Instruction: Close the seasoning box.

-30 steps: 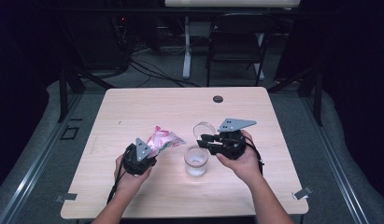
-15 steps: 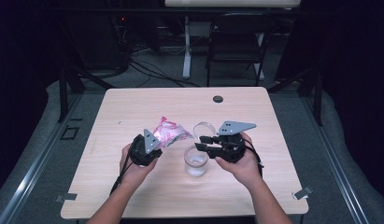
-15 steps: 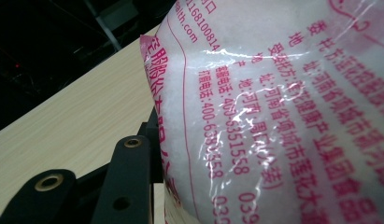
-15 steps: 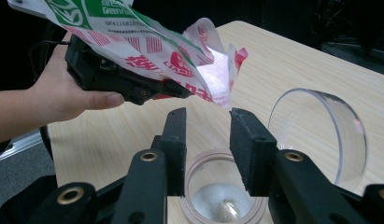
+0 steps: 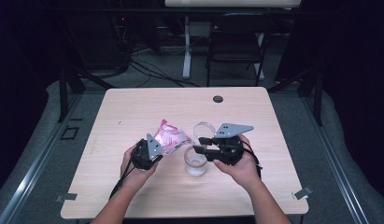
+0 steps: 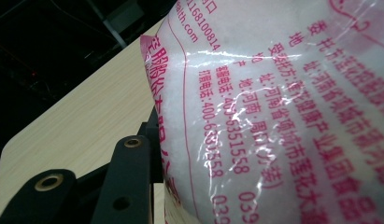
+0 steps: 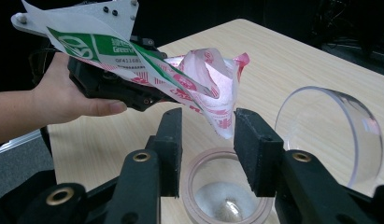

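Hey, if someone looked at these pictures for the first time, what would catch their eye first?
The pink-printed bag, clamped in the left gripper near the middle of the table, tipped with its open corner above the jar. The jar stands upright at the tips of the open right gripper, with a little white powder at its bottom. A clear lid sits just beyond the jar.

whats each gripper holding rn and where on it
The left gripper is shut on the pink-printed bag, at its lower end. The right gripper is open above the jar, holding nothing.
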`<act>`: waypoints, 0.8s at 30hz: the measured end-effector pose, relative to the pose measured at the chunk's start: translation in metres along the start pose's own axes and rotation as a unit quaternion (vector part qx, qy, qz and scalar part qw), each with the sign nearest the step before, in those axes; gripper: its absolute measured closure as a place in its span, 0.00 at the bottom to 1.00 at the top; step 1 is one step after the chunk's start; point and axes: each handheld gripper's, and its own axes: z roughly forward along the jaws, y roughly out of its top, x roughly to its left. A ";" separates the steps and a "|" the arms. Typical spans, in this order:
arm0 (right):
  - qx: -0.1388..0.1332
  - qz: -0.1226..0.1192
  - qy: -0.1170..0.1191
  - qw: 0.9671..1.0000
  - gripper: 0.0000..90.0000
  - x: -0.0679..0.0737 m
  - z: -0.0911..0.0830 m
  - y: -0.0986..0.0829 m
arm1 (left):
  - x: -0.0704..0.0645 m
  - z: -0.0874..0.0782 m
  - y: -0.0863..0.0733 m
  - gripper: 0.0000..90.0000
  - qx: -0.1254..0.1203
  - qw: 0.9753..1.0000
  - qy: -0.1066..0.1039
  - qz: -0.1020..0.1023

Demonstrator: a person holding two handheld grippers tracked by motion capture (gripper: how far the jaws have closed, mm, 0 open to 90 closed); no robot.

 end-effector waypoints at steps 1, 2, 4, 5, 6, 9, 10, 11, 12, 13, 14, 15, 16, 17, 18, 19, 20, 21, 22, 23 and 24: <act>0.000 -0.001 0.000 1.000 0.69 0.001 0.000 0.000 | -0.001 0.000 -0.001 0.68 0.001 1.000 0.004 0.002; 0.002 -0.005 0.000 1.000 0.69 0.001 0.000 0.000 | -0.001 0.000 -0.001 0.68 0.004 1.000 0.006 0.007; 0.004 -0.007 0.001 1.000 0.69 0.003 0.001 0.000 | -0.002 0.000 -0.002 0.68 0.005 1.000 0.010 0.009; 0.003 -0.006 0.001 1.000 0.68 0.003 0.002 0.000 | -0.002 -0.001 -0.003 0.68 0.007 1.000 0.011 0.014; 0.005 -0.009 0.001 1.000 0.68 0.004 0.002 -0.001 | -0.003 -0.001 -0.003 0.68 0.007 1.000 0.013 0.016; 0.007 -0.012 0.002 1.000 0.68 0.005 0.003 -0.001 | -0.005 -0.002 -0.003 0.68 0.007 1.000 0.017 0.023; 0.007 -0.012 0.002 1.000 0.68 0.006 0.003 -0.001 | -0.006 -0.002 -0.003 0.68 0.007 0.999 0.017 0.026; 0.007 -0.013 0.003 1.000 0.68 0.006 0.004 -0.001 | -0.007 -0.002 -0.003 0.68 0.007 0.999 0.019 0.031; 0.008 -0.013 0.004 1.000 0.68 0.007 0.004 -0.001 | -0.007 -0.003 -0.003 0.68 0.009 0.999 0.020 0.034; 0.010 -0.015 0.005 1.000 0.67 0.007 0.005 -0.001 | -0.008 -0.003 -0.002 0.68 0.010 0.999 0.021 0.039; 0.011 -0.016 0.005 1.000 0.67 0.008 0.005 -0.001 | -0.010 -0.002 -0.002 0.68 0.009 0.999 0.024 0.042; 0.011 -0.017 0.004 1.000 0.67 0.008 0.006 -0.001 | -0.011 -0.002 -0.002 0.68 0.010 0.999 0.024 0.044; 0.012 -0.019 0.007 1.000 0.67 0.009 0.006 -0.001 | -0.011 -0.002 -0.002 0.68 0.010 0.999 0.024 0.045; 0.013 -0.020 0.007 1.000 0.67 0.010 0.007 -0.001 | -0.012 -0.002 -0.002 0.68 0.012 0.998 0.023 0.048; 0.013 -0.022 0.008 1.000 0.67 0.010 0.007 -0.001 | -0.012 -0.002 -0.002 0.68 0.013 0.998 0.023 0.050; 0.013 -0.024 0.009 1.000 0.67 0.011 0.008 -0.001 | -0.013 -0.002 -0.002 0.68 0.012 0.998 0.022 0.050; 0.013 -0.026 0.011 1.000 0.66 0.012 0.008 -0.001 | -0.014 -0.002 -0.002 0.68 0.012 0.998 0.021 0.049; 0.015 -0.029 0.010 0.999 0.66 0.013 0.008 -0.001 | -0.014 -0.002 -0.002 0.68 0.012 0.998 0.021 0.050; 0.013 -0.030 0.012 0.999 0.66 0.014 0.008 -0.001 | -0.014 -0.002 -0.002 0.68 0.013 0.998 0.021 0.052; 0.014 -0.033 0.011 0.999 0.65 0.014 0.008 -0.001 | -0.014 -0.002 -0.002 0.68 0.013 0.998 0.020 0.053; 0.013 -0.035 0.011 0.999 0.65 0.015 0.009 -0.001 | -0.015 -0.002 -0.002 0.68 0.013 0.998 0.020 0.053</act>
